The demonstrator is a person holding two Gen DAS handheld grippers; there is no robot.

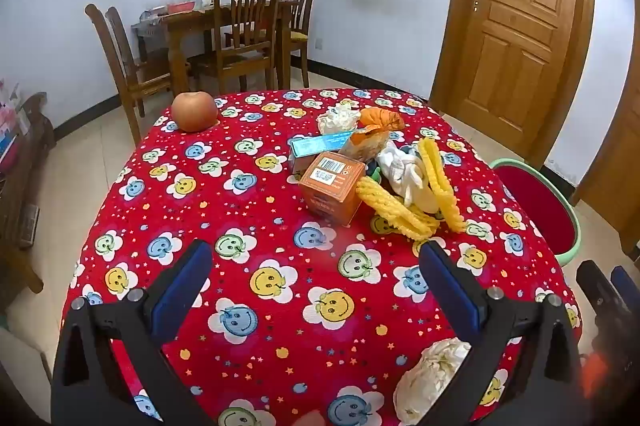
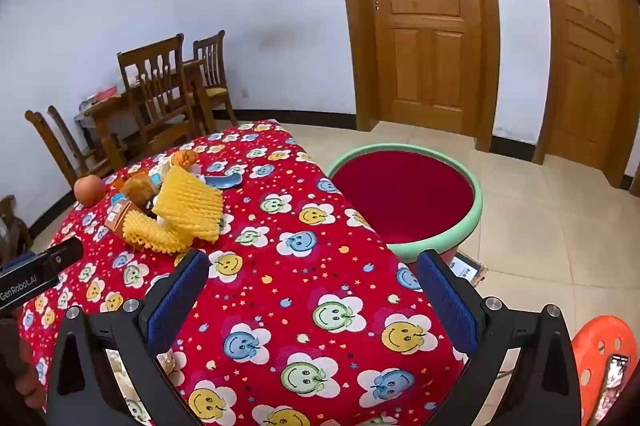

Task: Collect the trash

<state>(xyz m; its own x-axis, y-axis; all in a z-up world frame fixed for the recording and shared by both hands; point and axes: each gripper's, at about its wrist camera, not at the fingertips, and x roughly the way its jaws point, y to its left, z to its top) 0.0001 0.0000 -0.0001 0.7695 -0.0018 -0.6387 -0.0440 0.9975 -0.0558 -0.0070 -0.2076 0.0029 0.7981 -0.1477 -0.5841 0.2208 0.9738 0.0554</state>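
We find the trash heaped toward the far right of the table (image 1: 248, 226), which wears a red smiley-flower cloth. In the pile sit an orange carton (image 1: 334, 186) with a barcode on top, a teal box (image 1: 320, 144) behind it, yellow foam fruit netting (image 1: 404, 214) draped at the front, a crumpled white wrapper (image 1: 404, 170), a white tissue wad (image 1: 338, 118) and what looks like orange peel (image 1: 380, 120). Another crumpled white tissue (image 1: 432, 378) lies alone at the near edge, partly behind our left gripper's right finger.

We judge all of it light. The netting and tissues are soft and will squash, so we would pinch them through the bulk. The carton is stiffer, probably empty and easily crushed; we would take it across two flat sides. The apple (image 1: 195, 111) at the far left corner looks whole, likely not trash.

The basin (image 2: 404, 198), green-rimmed and red inside, stands on the floor just beside the table's right edge, likely where the trash goes.

Our left gripper (image 1: 316, 286) hovers over bare cloth short of the pile, jaws spread wide, holding nothing. Our right gripper (image 2: 312, 294) is likewise spread wide and empty above the table's right side, with the basin ahead.
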